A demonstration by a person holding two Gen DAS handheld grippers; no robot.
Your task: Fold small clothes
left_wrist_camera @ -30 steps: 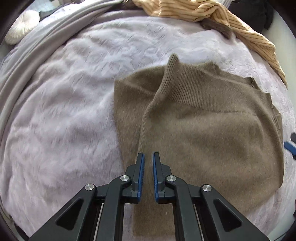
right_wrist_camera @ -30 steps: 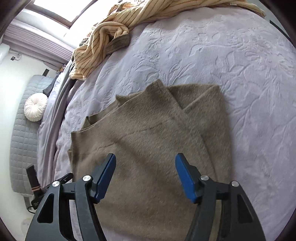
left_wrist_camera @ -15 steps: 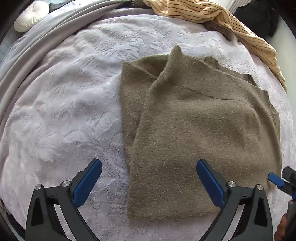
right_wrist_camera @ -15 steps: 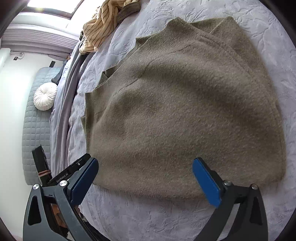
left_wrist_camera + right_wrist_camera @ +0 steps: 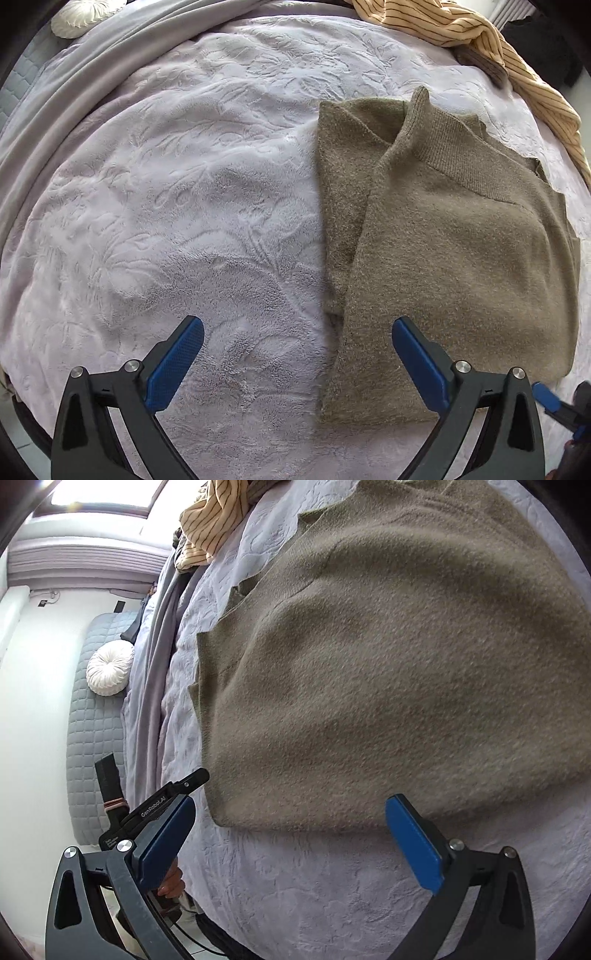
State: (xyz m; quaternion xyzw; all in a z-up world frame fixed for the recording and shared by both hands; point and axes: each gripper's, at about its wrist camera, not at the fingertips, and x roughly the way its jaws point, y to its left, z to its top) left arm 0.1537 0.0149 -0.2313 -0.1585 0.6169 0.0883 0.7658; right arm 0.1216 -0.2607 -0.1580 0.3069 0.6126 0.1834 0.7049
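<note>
While the olive-brown knitted sweater [image 5: 450, 258] lies folded on the bed, both sets of tongs hang over it with nothing between them. The sweater rests flat on the pale lilac embossed plush blanket [image 5: 177, 206] that covers the bed, its ribbed band [image 5: 458, 155] turned toward the far edge and one side panel folded in over the body, so a long fold line runs down its left part. In the right wrist view the same sweater [image 5: 388, 672] fills the upper right, its nearest hem lying just beyond the fingertips.

The left tongs [image 5: 297, 349] stand wide apart above the near edge of the bed; the left blue pad is over bare blanket and the right blue pad is over the sweater's near left corner. The right tongs [image 5: 290, 829] are also spread wide, over blanket [image 5: 317, 893] near the hem, gripping nothing.

A yellow-and-brown striped garment [image 5: 491, 40] lies crumpled at the far edge of the bed, well apart from the sweater. A grey sheet [image 5: 96, 74] runs along the bed's far left side, and a round white pleated cushion [image 5: 110, 667] sits on a grey quilted headboard pad [image 5: 92, 738] beyond it.
</note>
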